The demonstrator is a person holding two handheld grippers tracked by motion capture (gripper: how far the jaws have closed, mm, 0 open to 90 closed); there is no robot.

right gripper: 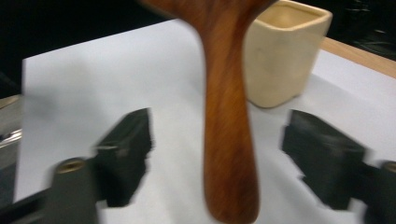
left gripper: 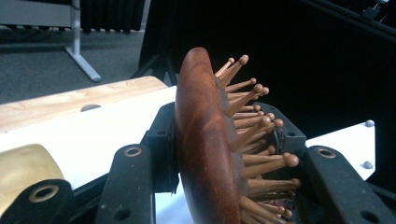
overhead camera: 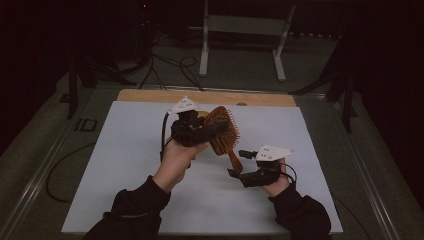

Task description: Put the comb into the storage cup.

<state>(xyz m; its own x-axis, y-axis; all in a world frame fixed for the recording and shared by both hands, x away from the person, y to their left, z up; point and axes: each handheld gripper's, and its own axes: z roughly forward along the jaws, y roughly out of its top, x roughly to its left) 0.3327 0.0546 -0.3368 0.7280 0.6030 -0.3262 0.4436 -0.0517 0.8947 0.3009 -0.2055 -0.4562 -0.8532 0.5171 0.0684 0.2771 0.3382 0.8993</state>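
Left gripper view is showing the left gripper [overhead camera: 207, 131] clenching the head of the reddish-brown wooden paddle hairbrush [left gripper: 205, 154], raised above the white table sheet [overhead camera: 125, 165]. Rigid, light and smooth, it is looking safest gripped across the head; the right gripper [right gripper: 217, 154] is standing released around the handle.

Dark lab-like recording space: black curtains [overhead camera: 380, 50], floor cables [overhead camera: 165, 65], white-covered table [overhead camera: 130, 165].

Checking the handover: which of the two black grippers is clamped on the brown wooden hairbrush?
The left gripper, clamped across the brown wooden hairbrush head. The right gripper stands open, pads clear of the handle between them.
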